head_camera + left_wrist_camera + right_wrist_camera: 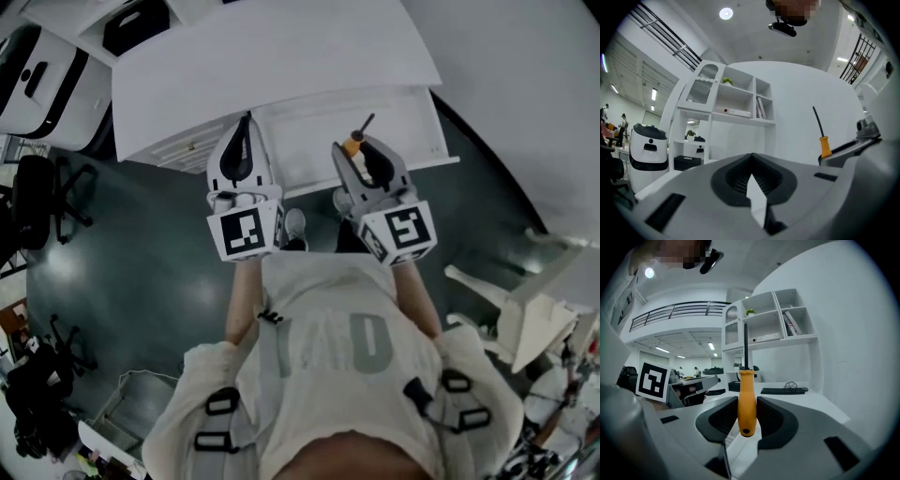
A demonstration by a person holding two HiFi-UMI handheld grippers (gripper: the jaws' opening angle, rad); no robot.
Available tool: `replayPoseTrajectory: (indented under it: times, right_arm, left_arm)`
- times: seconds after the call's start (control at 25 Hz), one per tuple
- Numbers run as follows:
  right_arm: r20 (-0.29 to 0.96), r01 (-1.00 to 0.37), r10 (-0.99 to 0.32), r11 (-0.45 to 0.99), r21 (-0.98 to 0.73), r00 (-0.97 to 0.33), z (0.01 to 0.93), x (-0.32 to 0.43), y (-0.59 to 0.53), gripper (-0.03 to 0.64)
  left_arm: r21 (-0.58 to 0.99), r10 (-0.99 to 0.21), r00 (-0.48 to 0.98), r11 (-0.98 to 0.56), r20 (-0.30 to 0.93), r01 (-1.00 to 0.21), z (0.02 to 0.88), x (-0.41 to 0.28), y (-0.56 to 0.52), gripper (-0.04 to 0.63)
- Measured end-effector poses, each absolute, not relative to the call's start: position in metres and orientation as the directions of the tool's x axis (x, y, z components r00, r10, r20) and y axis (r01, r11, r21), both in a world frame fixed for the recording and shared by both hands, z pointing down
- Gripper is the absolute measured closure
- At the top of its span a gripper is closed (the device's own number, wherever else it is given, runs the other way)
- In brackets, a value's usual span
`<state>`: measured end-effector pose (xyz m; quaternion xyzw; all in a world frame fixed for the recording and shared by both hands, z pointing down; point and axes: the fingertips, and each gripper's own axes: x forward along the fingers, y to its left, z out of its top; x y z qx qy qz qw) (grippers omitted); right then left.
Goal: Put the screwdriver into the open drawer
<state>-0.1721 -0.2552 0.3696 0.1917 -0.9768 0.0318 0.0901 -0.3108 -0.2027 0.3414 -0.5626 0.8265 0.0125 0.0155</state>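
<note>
Orange-handled, black-shafted screwdriver [746,413] stands upright at frame centre, pinched by my right claw [744,400] over the white open drawer [309,141]. My left claw [751,160] is closed, empty. I'd lower the tool inside and lay it flat before releasing.

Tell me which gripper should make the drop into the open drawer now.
Right. The right gripper is clamped on the screwdriver by its orange handle, shaft upright, and appears to hang over the open drawer. The left gripper is shut on nothing, near the drawer's left edge.
</note>
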Motion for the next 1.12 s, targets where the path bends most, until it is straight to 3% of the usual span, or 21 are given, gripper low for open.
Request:
replayPoseTrajectory:
  times: [0.36, 1.12]
  right_arm:
    - [0.199, -0.158, -0.139, 0.984, -0.08, -0.97, 0.381, -0.212, -0.274, 0.5]
    - [0.194, 0.056, 0.065, 0.997, -0.051, -0.979, 0.389, -0.234, -0.278, 0.5]
  left_arm:
    - [-0.005, -0.848, -0.529, 0.53, -0.042, -0.848, 0.338, -0.331, -0.199, 0.591]
    - [-0.062, -0.785, -0.617, 0.62, -0.055, -0.782, 0.329, -0.344, -0.206, 0.591]
